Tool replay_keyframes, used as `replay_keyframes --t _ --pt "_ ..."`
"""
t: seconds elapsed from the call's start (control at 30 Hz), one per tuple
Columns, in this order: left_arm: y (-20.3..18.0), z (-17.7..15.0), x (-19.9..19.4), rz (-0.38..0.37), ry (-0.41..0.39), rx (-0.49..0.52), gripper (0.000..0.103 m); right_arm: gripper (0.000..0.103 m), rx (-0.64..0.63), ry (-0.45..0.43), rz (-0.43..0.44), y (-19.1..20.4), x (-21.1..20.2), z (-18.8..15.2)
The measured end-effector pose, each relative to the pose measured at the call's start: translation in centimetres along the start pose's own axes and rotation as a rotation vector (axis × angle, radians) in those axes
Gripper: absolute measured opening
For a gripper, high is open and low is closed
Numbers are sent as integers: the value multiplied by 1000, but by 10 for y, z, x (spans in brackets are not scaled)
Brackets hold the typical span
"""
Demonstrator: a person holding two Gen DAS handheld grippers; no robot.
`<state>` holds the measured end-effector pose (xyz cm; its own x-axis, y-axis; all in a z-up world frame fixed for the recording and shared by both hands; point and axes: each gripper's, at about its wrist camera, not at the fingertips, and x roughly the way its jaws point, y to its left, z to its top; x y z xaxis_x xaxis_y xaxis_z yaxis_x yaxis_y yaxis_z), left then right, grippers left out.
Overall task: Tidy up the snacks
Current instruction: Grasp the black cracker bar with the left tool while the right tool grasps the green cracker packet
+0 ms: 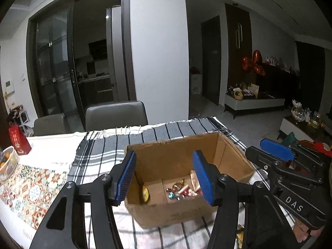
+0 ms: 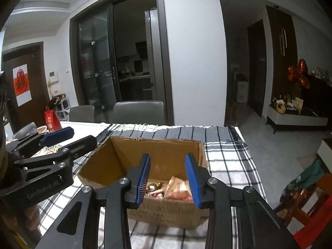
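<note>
- Left wrist view: a dim home interior with a white pillar, dark sliding glass doors (image 1: 56, 70) and two grey chairs (image 1: 116, 115) behind a worktop (image 1: 51, 143) laid with a blue-and-white checked cloth (image 1: 99, 155) and a patterned mat (image 1: 31, 191).
- An open cardboard box (image 1: 226, 157) stands on the checked cloth, straight ahead of the left gripper (image 1: 165, 178).
- The left gripper's jaws stand apart with nothing between the blue pads; they hang over the near part of the box.
- On the box floor lie wrapped snacks (image 1: 180, 191), bunched toward the right side, and a small yellow packet (image 1: 145, 194) leans at the left wall.
- The right gripper (image 1: 278, 150) shows at the right edge, beside the box; from here I cannot tell how its jaws stand.
- A red gift bag (image 1: 18, 141) and a white basket (image 1: 9, 164) of fruit sit at the far left of the worktop.
- Right wrist view: the same room, with a red paper hanging on a brown door (image 2: 21, 83) at left and red balloons (image 2: 298, 74) by a dark cabinet at right.
- The cardboard box (image 2: 157, 151) sits on the checked cloth (image 2: 228, 166), just ahead of the right gripper (image 2: 167, 179).
- Its jaws are apart, holding nothing, above the box's near wall.
- The snacks (image 2: 176, 188) lie in the near part of the box, seen between the pads; a pale orange-printed packet is largest.
- The left gripper (image 2: 56, 136) reaches in from the left, by the box's left wall.
</note>
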<state>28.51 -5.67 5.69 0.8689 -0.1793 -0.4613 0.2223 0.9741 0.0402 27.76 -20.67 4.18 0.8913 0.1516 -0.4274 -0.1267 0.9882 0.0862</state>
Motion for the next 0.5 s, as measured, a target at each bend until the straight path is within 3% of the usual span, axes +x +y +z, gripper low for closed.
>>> replay_keyframes --t 0.5 --pt "-18 -46 -56 -46 37 -45 56 36 59 34 14 -1 -60 -46"
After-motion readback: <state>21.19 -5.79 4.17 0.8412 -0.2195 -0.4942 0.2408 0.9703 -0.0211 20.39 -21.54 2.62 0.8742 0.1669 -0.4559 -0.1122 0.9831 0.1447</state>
